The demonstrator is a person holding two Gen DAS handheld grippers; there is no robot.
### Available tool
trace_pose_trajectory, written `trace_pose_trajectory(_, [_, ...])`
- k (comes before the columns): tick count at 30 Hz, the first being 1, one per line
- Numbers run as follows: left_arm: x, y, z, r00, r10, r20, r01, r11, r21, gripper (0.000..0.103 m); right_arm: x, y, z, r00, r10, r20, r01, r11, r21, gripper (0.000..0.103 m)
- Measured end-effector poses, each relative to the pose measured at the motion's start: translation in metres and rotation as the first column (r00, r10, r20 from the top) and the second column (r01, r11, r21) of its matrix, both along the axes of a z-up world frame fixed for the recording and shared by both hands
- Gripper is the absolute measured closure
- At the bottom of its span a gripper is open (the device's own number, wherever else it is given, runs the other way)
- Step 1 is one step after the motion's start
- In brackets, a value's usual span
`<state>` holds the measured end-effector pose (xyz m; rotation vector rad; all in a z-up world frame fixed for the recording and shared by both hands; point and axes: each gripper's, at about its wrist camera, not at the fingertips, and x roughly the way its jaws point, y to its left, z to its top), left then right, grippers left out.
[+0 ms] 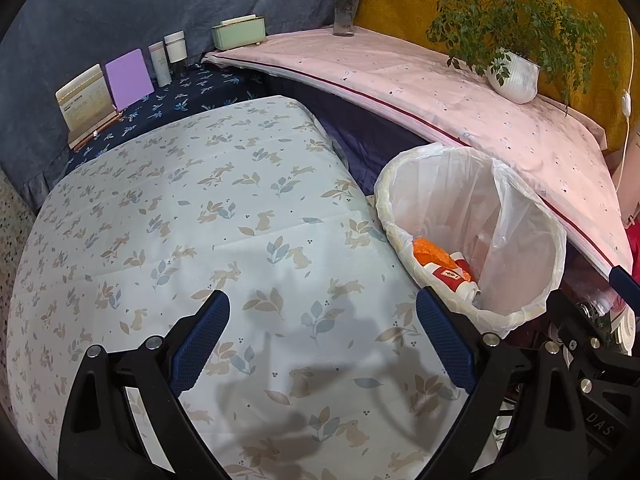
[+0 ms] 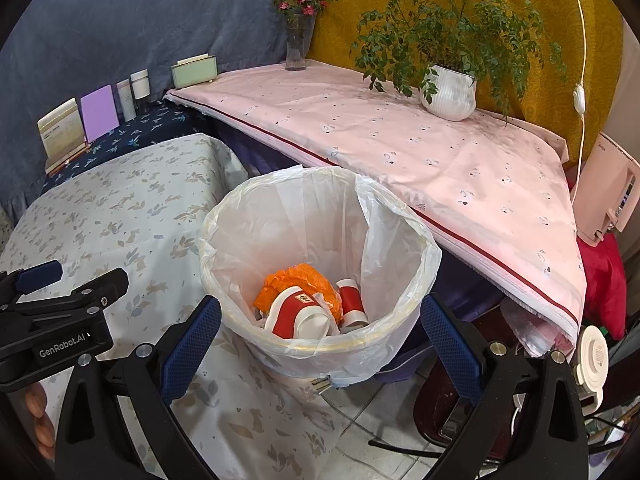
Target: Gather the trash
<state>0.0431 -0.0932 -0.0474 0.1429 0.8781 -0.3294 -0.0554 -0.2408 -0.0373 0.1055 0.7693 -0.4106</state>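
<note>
A bin lined with a white plastic bag (image 2: 320, 216) stands beside the rabbit-print table (image 1: 180, 220). It also shows in the left wrist view (image 1: 472, 208). Inside lie an orange crumpled wrapper (image 2: 300, 278), a red-and-white paper cup (image 2: 296, 314) and a second red cup (image 2: 352, 300). My right gripper (image 2: 320, 340) is open and empty, held over the bin's near rim. My left gripper (image 1: 322, 332) is open and empty above the rabbit-print cloth, left of the bin. The left gripper also shows at the left edge of the right wrist view (image 2: 52, 312).
A pink-clothed table (image 2: 400, 136) behind the bin carries a potted plant (image 2: 450, 94), a flower vase (image 2: 296, 48) and a green box (image 2: 195, 70). Cards and bottles (image 1: 132, 76) stand at the far left. A white appliance (image 2: 608, 188) and cables are at right.
</note>
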Motion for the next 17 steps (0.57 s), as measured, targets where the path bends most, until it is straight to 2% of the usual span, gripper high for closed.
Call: trace_pose_trajectory(17, [-0.0048,-0.0033,0.0033,1.000,-0.012,0.010,0.012,1.000,-0.012,0.013,-0.0008,0.0004,0.0024,1.000,-0.002,0.008,0.002,1.000,0.001,0.007])
